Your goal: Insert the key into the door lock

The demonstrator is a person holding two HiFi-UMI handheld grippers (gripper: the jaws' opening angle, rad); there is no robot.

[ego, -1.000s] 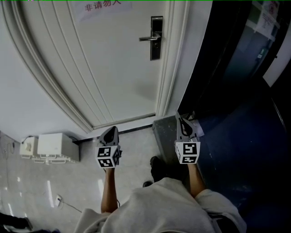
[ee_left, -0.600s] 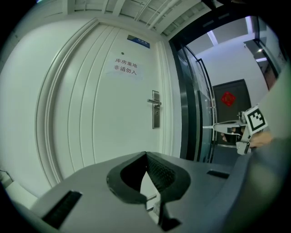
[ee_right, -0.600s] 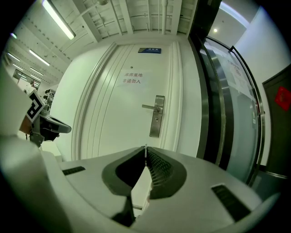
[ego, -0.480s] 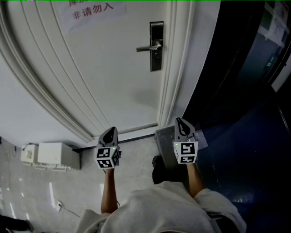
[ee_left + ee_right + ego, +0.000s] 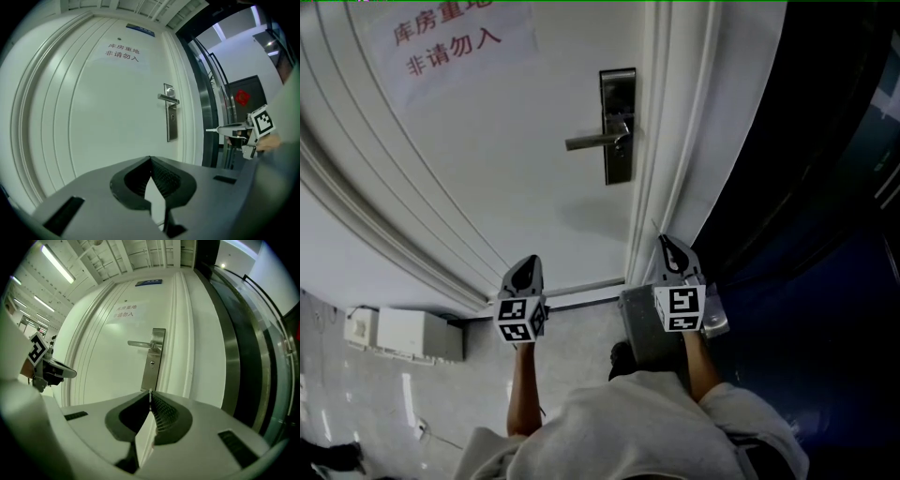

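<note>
Head view looks steeply down a white door — its steel lock plate with a lever handle sits in the upper middle of the frame, and a red-lettered paper sign is at the upper left. From the lower middle, the left gripper and the right gripper both point at the door, well apart from the lock.

Right gripper view shows its jaws pinched nearly together on the key. The key is a thin sliver at their tips, just below the keyhole in the frame and not touching it.

Left gripper view shows its jaws closed tip to tip with nothing between them — the key's blade juts from the right gripper near the right edge. A white box sits at the lower left of the head view.
</note>
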